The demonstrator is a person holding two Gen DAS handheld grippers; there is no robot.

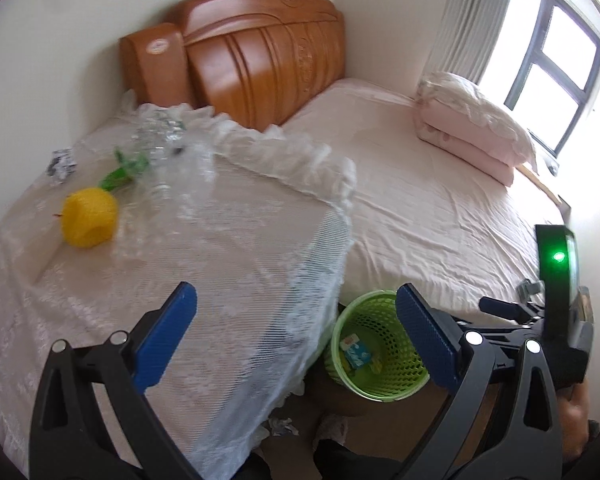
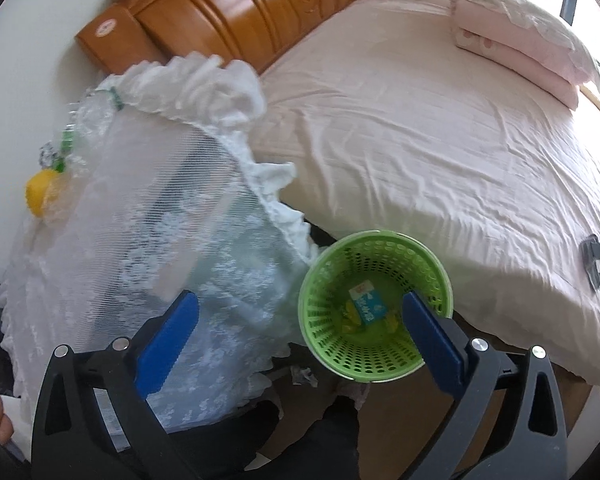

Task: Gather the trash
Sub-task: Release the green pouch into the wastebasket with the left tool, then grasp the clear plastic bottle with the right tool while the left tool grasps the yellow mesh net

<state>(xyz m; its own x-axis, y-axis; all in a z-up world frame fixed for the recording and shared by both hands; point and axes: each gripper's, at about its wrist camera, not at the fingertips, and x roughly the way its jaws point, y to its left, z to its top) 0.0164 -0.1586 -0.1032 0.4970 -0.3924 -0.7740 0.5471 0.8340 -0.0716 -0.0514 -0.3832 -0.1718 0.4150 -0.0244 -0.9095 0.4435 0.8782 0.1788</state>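
A green mesh trash basket stands on the floor between the lace-covered table and the bed; it shows in the right wrist view too, holding a small blue-and-white carton. On the table lie a yellow net cup, a crushed clear plastic bottle with a green label and a crumpled foil wrapper. A crumpled paper scrap lies on the floor by the basket. My left gripper is open and empty above the table's edge. My right gripper is open and empty above the basket.
A bed with a pink sheet fills the right side, with folded pink bedding near the window. A wooden headboard stands against the far wall. A grey clip lies on the bed.
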